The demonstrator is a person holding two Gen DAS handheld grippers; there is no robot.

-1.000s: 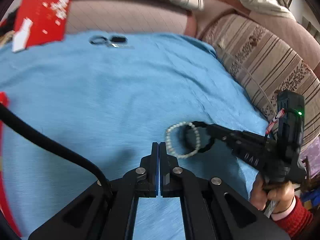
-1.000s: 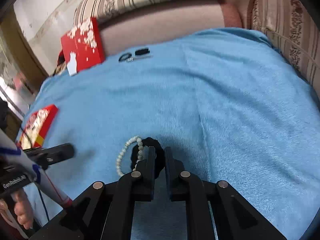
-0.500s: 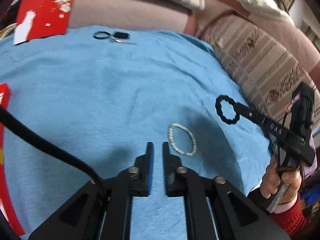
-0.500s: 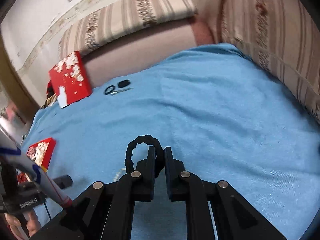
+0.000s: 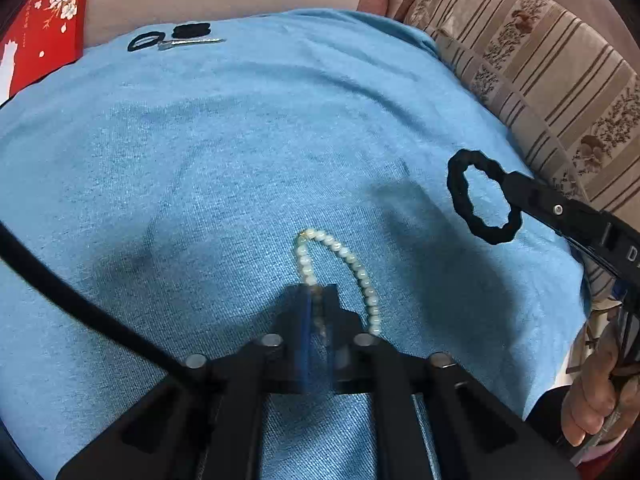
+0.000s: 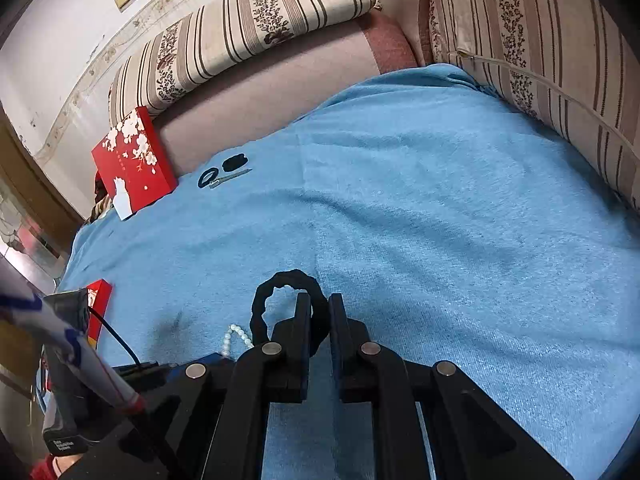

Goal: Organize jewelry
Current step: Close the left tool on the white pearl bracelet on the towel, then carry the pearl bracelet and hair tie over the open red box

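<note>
A blue cloth (image 6: pixel 440 220) covers the sofa seat, with striped cushions (image 6: pixel 248 20) behind and to the side. A red box (image 6: pixel 132 166) leans at the far left edge, and a second red box (image 6: pixel 98 308) lies nearer. The right hand-held gripper (image 6: pixel 319 312) pinches a black ring-shaped bracelet (image 6: pixel 280 304) and holds it lifted above the cloth. The left hand-held gripper (image 5: pixel 316 304) is blurred; its fingers straddle one side of the pearl bracelet (image 5: pixel 340 276) lying on the cloth, and I cannot tell whether they grip it. Far back lie small black items and a silvery clip (image 5: pixel 176 38).
</note>
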